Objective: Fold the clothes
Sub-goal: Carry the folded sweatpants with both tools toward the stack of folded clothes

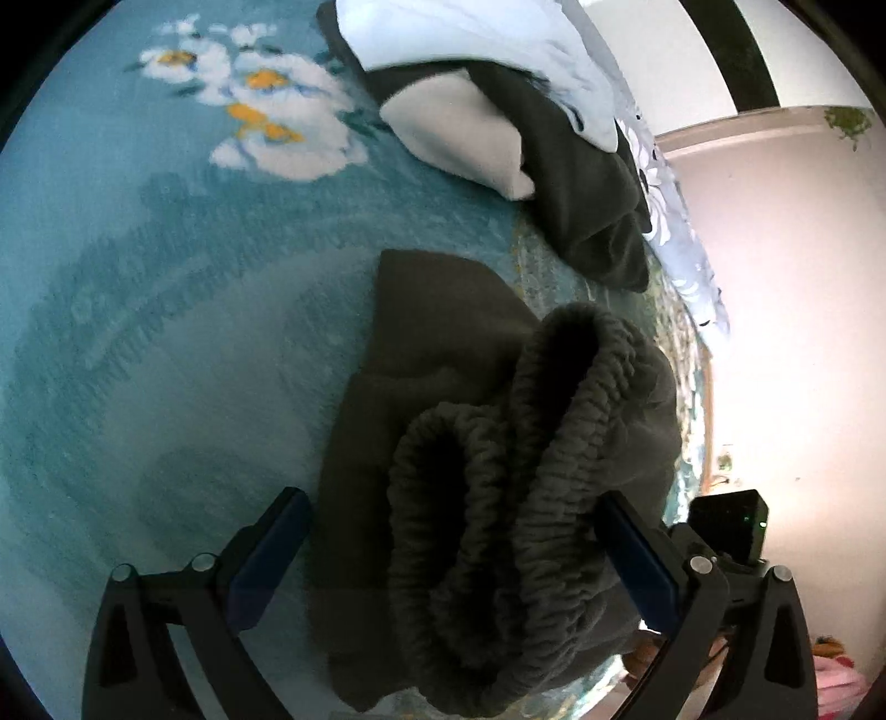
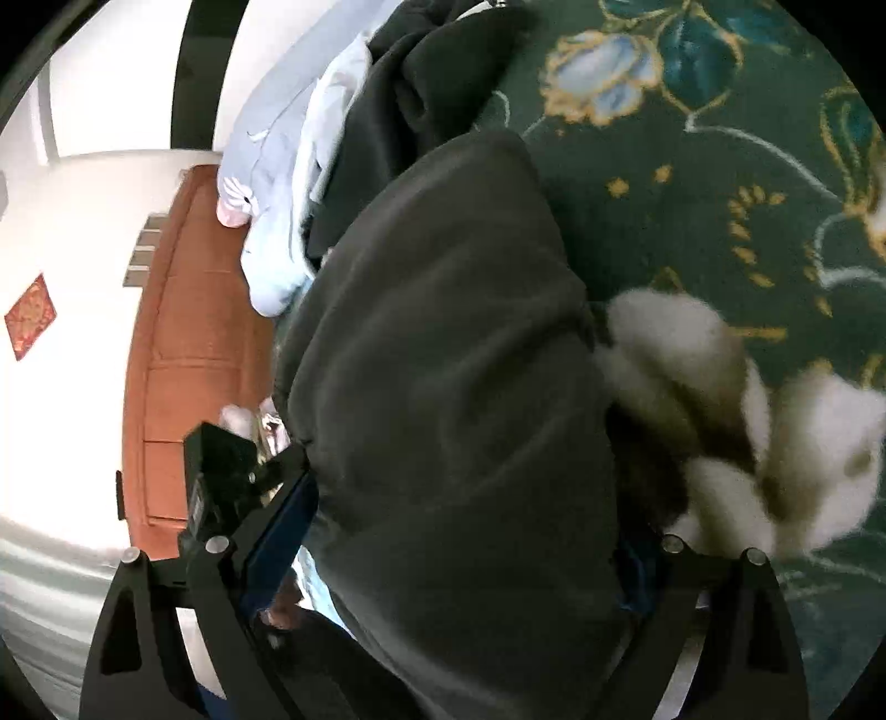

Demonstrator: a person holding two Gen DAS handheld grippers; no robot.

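Note:
A dark grey garment (image 1: 443, 343) with a ribbed elastic waistband (image 1: 531, 443) lies bunched on the teal flowered blanket (image 1: 166, 332). My left gripper (image 1: 451, 498) is open, its blue-padded fingers (image 1: 271, 543) wide apart on either side of the bunched waistband. In the right wrist view the same grey cloth (image 2: 454, 387) fills the middle. My right gripper (image 2: 465, 509) stands open around it, the left finger (image 2: 282, 526) in plain sight and the right one mostly hidden behind the cloth.
A pile of other clothes lies beyond: a dark piece with white lining (image 1: 554, 166) and a pale blue one (image 1: 470, 39), also seen as pale blue cloth (image 2: 288, 221). The bed edge (image 1: 692, 288) runs on the right. An orange-brown wooden panel (image 2: 188, 343) stands beside the bed.

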